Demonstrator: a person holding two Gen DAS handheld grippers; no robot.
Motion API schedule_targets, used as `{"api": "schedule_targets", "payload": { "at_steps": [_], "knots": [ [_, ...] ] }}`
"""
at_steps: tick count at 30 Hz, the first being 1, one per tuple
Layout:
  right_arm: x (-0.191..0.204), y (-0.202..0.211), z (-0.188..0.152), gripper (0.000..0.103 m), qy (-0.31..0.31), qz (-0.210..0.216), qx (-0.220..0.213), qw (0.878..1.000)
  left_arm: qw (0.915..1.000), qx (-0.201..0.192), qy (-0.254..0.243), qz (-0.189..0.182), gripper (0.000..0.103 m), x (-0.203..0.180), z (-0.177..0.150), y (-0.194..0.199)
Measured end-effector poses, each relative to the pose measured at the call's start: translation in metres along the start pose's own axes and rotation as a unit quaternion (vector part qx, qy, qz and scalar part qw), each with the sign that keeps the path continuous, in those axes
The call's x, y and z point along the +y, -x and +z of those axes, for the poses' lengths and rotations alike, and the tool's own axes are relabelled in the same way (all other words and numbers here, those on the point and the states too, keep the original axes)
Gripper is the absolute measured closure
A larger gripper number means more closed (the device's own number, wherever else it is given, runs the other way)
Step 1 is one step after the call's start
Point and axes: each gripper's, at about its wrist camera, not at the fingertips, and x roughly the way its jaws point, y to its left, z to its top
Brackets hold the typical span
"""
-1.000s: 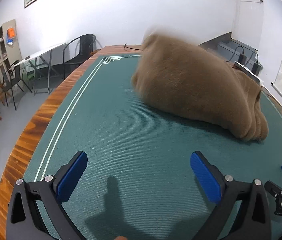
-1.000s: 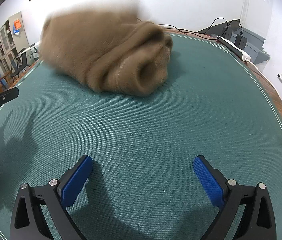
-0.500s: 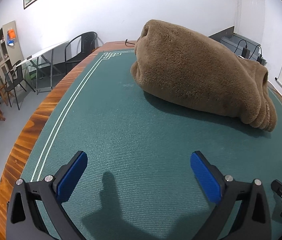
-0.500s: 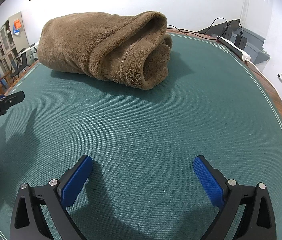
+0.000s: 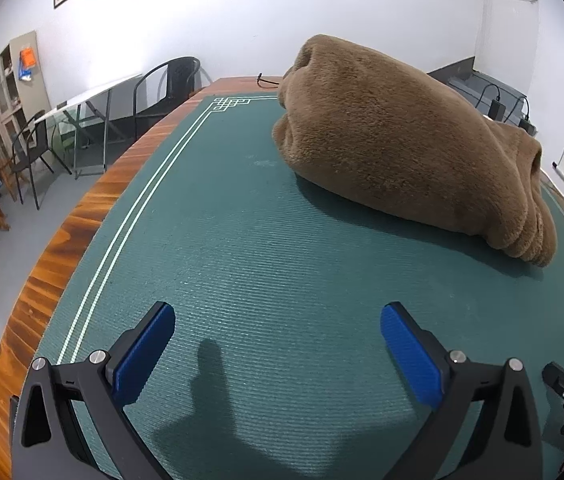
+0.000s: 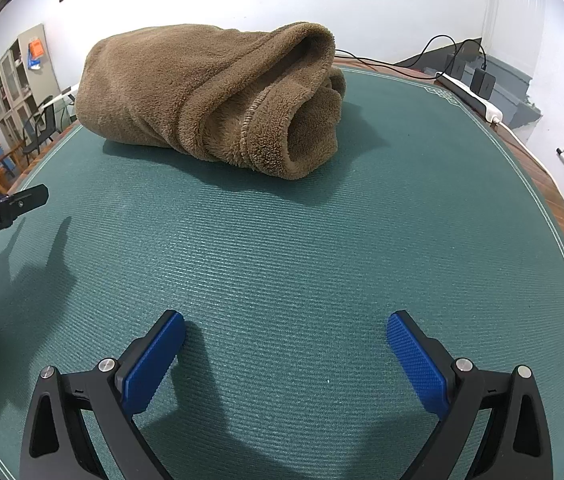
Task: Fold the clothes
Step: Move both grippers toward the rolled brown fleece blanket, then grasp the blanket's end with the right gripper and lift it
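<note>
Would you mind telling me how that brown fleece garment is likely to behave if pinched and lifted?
The brown fleece garment looks soft and thick, so it will probably sag and unfold. Its plush pile suggests good grip; it seems bulky yet light.

We see a plain brown fleece garment (image 6: pixel 209 96) on a ribbed green mat (image 6: pixel 302 248) with pale double border lines, atop an orange-brown wood-grain table (image 5: pixel 81 216); each claw has blue pads (image 5: pixel 143 354).
</note>
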Motion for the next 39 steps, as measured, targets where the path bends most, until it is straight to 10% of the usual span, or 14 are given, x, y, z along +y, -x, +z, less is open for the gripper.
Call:
{"api": "schedule_targets", "payload": {
  "at_steps": [8,16,22,27,39],
  "knots": [
    [-0.01,0.003,0.008,0.001,0.007,0.05,-0.014,0.999,0.9999,0.007,-0.003,-0.007,0.0,-0.001,-0.001,-0.001],
    [-0.051,0.048,0.082,0.001,-0.011,-0.003,-0.179,0.984,0.9996,0.02,0.013,-0.017,0.0,0.003,-0.001,-0.003],
    [-0.057,0.014,0.124,0.004,0.007,0.01,-0.182,0.983,0.9996,0.021,0.007,-0.017,0.0,0.001,-0.002,-0.003],
    [-0.052,-0.018,0.131,0.042,0.025,0.009,-0.15,0.988,0.9994,0.026,0.006,-0.022,0.0,0.0,-0.001,-0.004],
    [-0.061,-0.055,0.168,0.043,-0.032,0.125,-0.134,0.982,0.9989,0.035,-0.005,-0.03,0.0,-0.004,0.0,-0.008]
  ]
}}
